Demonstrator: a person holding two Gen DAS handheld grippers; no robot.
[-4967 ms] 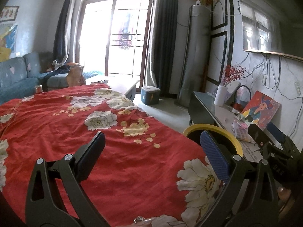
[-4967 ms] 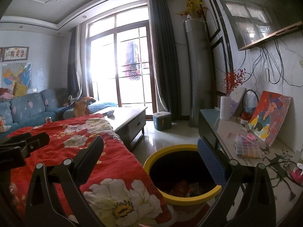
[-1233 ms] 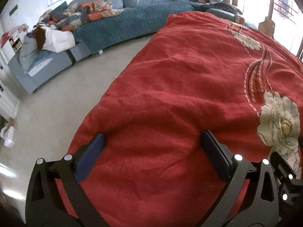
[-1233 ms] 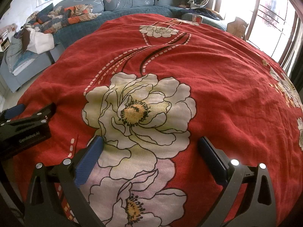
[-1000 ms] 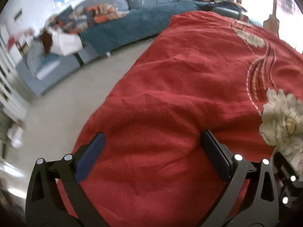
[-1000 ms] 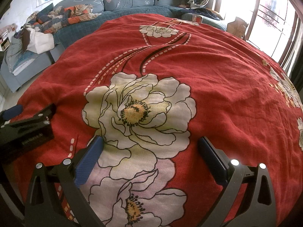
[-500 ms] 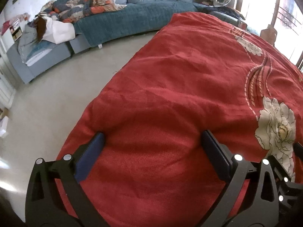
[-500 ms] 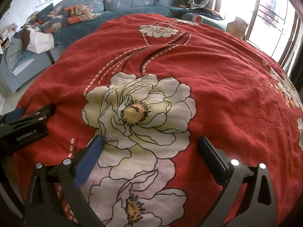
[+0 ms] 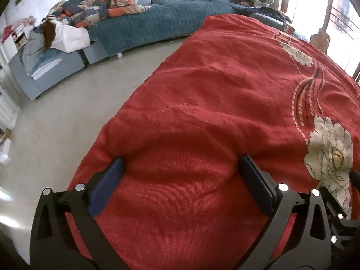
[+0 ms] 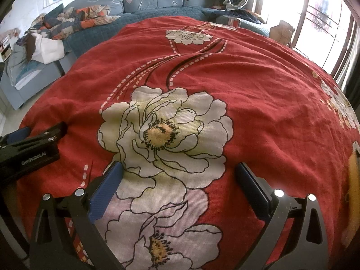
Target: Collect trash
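No trash shows in either view. My left gripper (image 9: 180,180) is open, its blue-padded fingers resting low over the near left corner of a red flowered cloth (image 9: 225,94). My right gripper (image 10: 178,180) is open too, spread over a large white flower (image 10: 166,130) printed on the same cloth (image 10: 270,90). The left gripper's black body (image 10: 29,150) sticks in at the left edge of the right wrist view. A yellow bin rim (image 10: 354,180) peeks in at the far right edge there.
A teal sofa (image 9: 157,20) piled with clothes curves along the far wall. Bare pale floor (image 9: 67,101) lies left of the cloth-covered table. A bright window (image 10: 319,22) and a brown bag (image 10: 281,30) stand at the back right.
Five seconds ago both grippers faced the window and the yellow bin; now they look down over the red cloth toward the sofa. Over the last second, only slight camera shifts.
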